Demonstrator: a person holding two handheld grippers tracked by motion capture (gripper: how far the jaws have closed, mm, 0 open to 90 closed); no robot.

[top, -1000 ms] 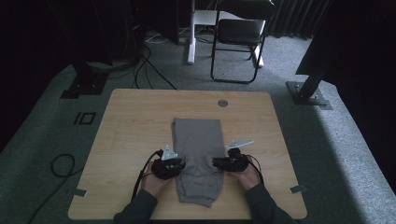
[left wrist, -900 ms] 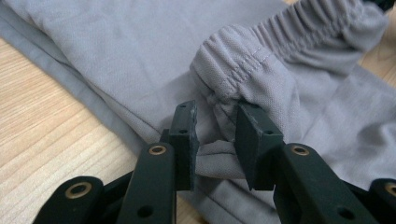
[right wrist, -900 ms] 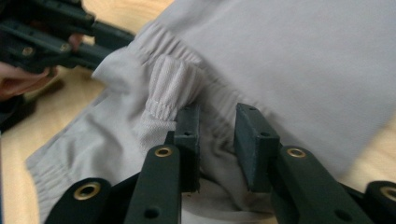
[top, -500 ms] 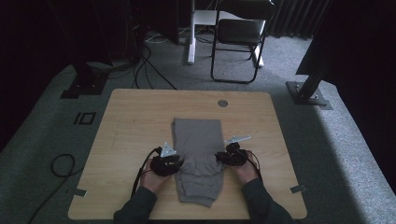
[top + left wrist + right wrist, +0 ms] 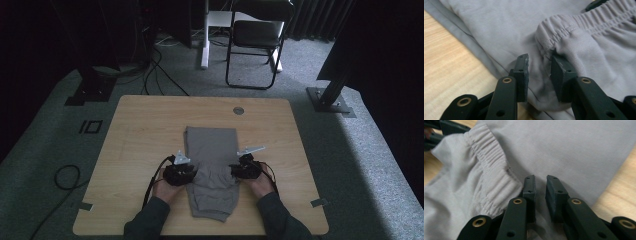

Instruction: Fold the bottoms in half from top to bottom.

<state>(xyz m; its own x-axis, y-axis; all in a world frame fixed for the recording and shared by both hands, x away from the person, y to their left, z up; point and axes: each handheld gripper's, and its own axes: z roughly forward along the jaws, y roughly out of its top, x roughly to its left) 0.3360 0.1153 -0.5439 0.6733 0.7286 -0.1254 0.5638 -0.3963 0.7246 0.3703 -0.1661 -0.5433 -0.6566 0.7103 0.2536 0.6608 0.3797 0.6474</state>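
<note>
- Since a second ago, both grippers have closed in slightly on the folded grey trousers (image 5: 212, 170) at mid-table, near the person's edge.
- The left gripper (image 5: 539, 67) is released, jaws parted at the elastic waistband (image 5: 584, 23).
- The right gripper (image 5: 540, 186) is likewise unclenched, grasping nothing.
- That suggests a pinch-and-fold is imminent.
- Count: one garment, two grippers, one table (image 5: 145, 125).
</note>
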